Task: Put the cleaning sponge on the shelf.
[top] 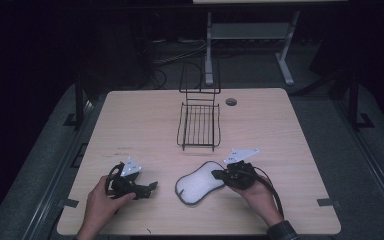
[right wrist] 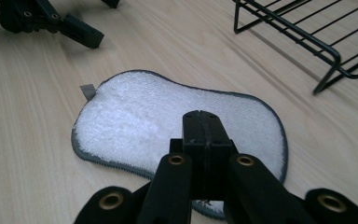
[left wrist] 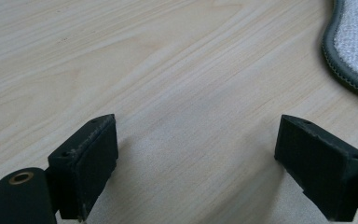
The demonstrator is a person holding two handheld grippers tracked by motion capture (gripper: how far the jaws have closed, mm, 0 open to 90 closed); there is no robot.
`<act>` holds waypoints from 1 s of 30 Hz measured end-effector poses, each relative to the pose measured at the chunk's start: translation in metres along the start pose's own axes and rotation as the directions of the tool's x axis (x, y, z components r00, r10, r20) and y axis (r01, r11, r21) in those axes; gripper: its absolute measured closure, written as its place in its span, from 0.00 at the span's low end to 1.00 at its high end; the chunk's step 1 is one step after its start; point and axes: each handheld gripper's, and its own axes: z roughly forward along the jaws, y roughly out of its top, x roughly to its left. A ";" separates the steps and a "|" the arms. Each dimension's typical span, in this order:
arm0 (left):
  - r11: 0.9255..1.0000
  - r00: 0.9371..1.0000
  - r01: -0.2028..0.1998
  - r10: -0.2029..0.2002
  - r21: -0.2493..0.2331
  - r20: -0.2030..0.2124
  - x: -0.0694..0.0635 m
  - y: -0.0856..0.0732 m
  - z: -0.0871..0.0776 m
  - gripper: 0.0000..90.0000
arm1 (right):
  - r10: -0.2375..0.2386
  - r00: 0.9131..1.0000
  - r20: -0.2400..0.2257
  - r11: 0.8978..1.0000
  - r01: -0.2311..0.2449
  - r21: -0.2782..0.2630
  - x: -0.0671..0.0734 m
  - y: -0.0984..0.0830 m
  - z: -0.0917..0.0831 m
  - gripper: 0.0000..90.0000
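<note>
On the pale wooden table (top: 130, 125), the white peanut-shaped scrubbing pad with grey trim (top: 198, 182) lies flat, well short of the black wire rack (top: 198, 125). The right gripper (right wrist: 201, 122) hovers over its near edge with jaws pressed together on nothing, while the left gripper (left wrist: 196, 154) rests nearby with jaws spread wide. I'd guess pinching the rim beats stabbing the flat middle.

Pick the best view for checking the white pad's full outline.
The right gripper view: the white pad lies close up, grey edging and small tab clear, though the shut right hand-held gripper covers part of its near edge. The high view shows the pad whole but small. The left gripper view catches one edge.
</note>
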 end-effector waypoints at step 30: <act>1.000 1.000 0.001 -0.001 0.000 -0.001 0.000 0.000 0.000 0.14 | 0.020 0.999 0.045 0.997 -0.023 0.075 -0.018 -0.007 0.018 1.00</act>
